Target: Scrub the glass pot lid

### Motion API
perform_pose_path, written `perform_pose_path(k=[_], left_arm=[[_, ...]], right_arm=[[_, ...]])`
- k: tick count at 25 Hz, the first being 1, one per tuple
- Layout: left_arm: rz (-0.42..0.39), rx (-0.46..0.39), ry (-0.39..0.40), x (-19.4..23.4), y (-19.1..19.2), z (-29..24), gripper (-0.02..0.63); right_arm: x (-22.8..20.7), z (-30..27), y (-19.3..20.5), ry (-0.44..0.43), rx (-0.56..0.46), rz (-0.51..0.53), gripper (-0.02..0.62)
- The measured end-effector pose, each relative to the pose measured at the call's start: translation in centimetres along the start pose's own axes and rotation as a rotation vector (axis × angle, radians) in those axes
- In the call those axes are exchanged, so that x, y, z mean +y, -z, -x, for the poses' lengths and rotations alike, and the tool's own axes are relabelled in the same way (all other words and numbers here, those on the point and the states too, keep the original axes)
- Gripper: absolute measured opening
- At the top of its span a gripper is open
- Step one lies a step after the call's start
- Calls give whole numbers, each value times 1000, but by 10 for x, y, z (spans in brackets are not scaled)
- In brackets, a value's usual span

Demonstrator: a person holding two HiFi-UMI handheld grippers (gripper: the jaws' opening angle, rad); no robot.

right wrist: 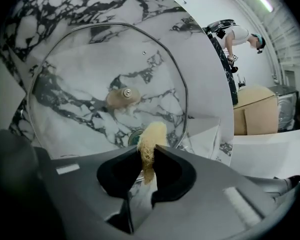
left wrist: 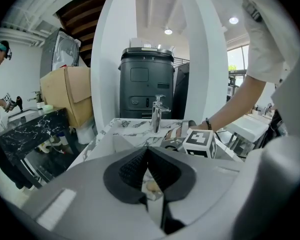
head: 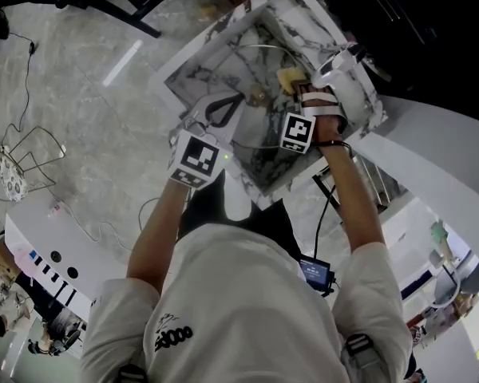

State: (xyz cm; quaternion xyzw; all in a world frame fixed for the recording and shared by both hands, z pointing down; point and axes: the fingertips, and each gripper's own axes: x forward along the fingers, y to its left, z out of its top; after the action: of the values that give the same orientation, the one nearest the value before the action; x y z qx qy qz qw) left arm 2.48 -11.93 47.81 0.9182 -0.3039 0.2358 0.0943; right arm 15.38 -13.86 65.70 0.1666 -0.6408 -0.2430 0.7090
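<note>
Marble sink cradles the glass pot lid. My left gripper pinches its left rim, and my right gripper clamps a loofah scrubber. The glass looks stiff, slick and breakable, so I'd keep hold at the rim.

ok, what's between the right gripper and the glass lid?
A yellowish scrub sponge, pinched in the right gripper, pokes out toward the glass lid; the right gripper view shows it.

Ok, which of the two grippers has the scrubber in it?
The right gripper: its jaws pinch the yellow fibrous scrubber. The left gripper clamps only the rim of the glass lid.
</note>
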Motion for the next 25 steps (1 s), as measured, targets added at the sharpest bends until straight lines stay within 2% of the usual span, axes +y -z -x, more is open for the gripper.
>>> perform_pose_path(k=[8, 15, 20, 25], left_arm=[[14, 2, -29, 12, 4, 13, 11], [29, 26, -55, 23, 19, 24, 11], [32, 25, -57, 23, 21, 28, 11], [27, 27, -58, 21, 22, 30, 11]], right_arm=[[-23, -13, -37, 18, -37, -48, 55], [-12, -12, -70, -18, -91, -49, 60], [-8, -5, -89, -41, -127, -95, 60], [-4, 5, -114, -57, -172, -97, 60]])
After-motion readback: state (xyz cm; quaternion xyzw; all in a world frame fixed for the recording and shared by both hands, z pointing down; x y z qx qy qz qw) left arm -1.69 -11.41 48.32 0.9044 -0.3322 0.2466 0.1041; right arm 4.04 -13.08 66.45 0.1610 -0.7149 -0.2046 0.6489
